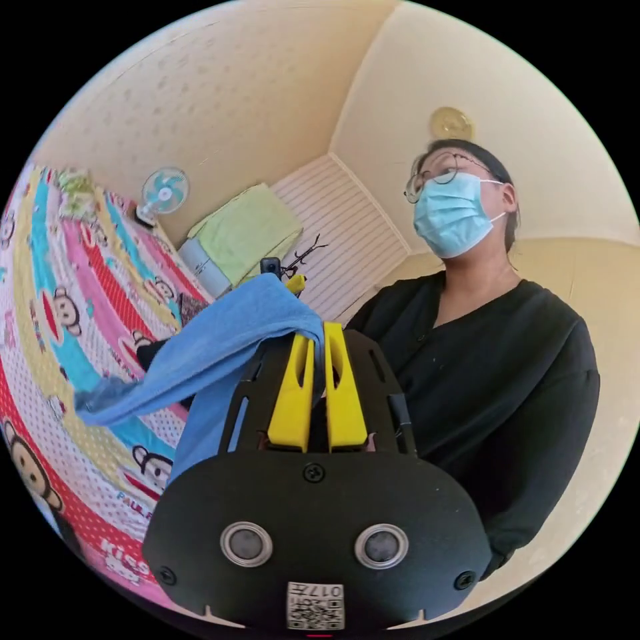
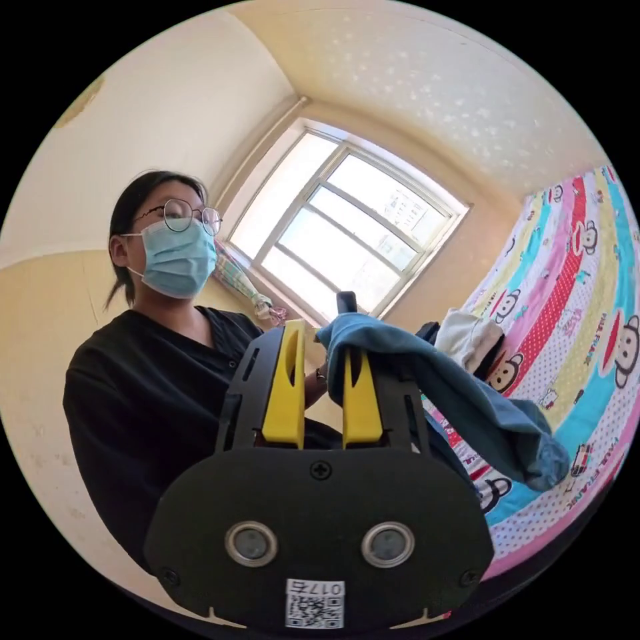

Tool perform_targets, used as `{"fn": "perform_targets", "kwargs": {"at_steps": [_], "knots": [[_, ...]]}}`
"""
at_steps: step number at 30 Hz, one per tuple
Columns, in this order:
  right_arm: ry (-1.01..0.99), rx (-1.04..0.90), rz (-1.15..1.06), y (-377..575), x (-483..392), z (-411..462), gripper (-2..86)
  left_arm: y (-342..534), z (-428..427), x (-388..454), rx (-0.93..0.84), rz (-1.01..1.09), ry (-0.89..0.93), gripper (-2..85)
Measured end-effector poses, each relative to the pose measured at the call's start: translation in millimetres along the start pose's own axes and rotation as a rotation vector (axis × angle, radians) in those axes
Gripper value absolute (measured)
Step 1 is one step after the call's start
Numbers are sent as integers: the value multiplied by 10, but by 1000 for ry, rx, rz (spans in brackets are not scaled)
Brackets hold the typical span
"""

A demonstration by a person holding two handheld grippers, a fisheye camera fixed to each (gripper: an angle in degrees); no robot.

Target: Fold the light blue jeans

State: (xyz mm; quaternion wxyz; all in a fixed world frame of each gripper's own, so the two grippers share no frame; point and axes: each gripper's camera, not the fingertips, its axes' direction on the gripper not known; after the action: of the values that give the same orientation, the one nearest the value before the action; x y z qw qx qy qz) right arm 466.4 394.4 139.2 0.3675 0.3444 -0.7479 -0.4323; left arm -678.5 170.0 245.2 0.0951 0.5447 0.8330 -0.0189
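Note:
The light blue jeans (image 1: pixel 213 340) hang in the air over the bed, stretched between both grippers. My left gripper (image 1: pixel 319 330) is shut on one edge of them, with the cloth pinched between its yellow jaws and draping away to the left. In the right gripper view the jeans (image 2: pixel 467 407) lie over one jaw of my right gripper (image 2: pixel 323 333) and sag down toward the bed. Its jaws stand apart, with a gap beside the cloth. The right gripper's tip (image 1: pixel 295 283) peeks over the far end of the jeans.
A cartoon-print bed sheet (image 1: pixel 60 347) (image 2: pixel 573 347) lies below the jeans. A small pile of clothes (image 2: pixel 470 340) sits on it. A fan (image 1: pixel 163 190) and a green cloth over a box (image 1: pixel 247 230) stand by the wall. The person (image 1: pixel 480 373) stands close, window (image 2: pixel 347 227) behind.

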Motion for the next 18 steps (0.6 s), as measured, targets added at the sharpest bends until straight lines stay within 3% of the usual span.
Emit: {"fn": "perform_targets", "kwargs": {"at_steps": [3,7,9,14,18], "knots": [[65,-57,-134,-543,-606,111,31,-513,200,534,59,132,-18,-5],[215,-75,-13,-1046,-479,157,4,-852,282,572,177,108,-123,-7],[287,-114,79,-1162,-19,194,0,-943,286,134,223,6,-270,-7],[345,-173,376,-1159,2045,276,-3,-871,176,-1533,299,-301,-364,-7],[420,-170,393,-1008,2787,375,-1,-633,216,-2601,346,-423,-398,-5]]}}
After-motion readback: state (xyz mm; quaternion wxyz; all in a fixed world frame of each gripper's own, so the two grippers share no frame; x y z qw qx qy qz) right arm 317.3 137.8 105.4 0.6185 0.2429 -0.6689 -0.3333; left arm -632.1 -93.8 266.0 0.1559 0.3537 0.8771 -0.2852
